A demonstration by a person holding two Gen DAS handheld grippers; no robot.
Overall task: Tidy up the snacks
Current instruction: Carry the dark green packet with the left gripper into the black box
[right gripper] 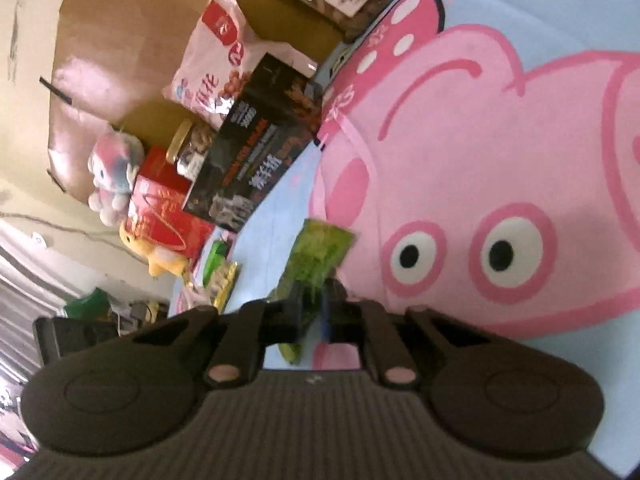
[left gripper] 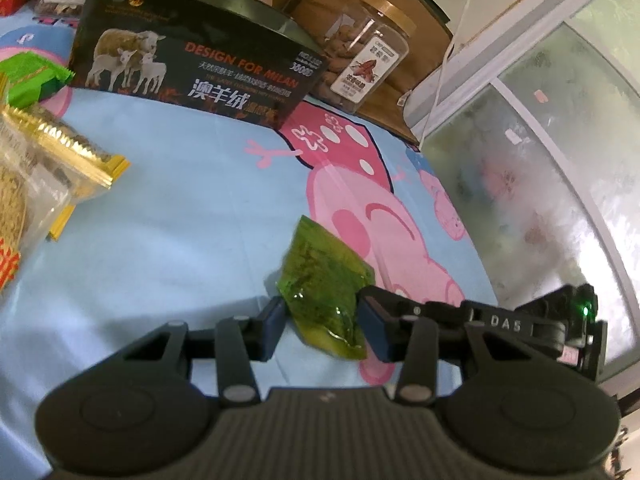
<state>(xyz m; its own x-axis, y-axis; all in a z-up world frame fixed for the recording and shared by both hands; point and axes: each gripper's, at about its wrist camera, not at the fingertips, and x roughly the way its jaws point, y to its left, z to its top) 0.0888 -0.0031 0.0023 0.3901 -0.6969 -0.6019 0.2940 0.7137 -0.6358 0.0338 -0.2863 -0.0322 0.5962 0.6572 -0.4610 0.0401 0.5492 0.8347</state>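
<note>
A small green see-through snack packet is held over the blue sheet, and both grippers grip it. In the left wrist view my left gripper is shut on its lower half, with a blue pad pressing each side. My right gripper reaches in from the right, its black body lying sideways, and its tip meets the packet's right edge. In the right wrist view, which is rolled on its side, the right gripper is shut on the same packet. The packet's far end sticks out beyond the fingers.
A black box with sheep on it stands at the back, with a clear jar beside it. Gold-edged packets and a green packet lie at the left. Frosted glass borders the right. A red box and plush toys sit further back.
</note>
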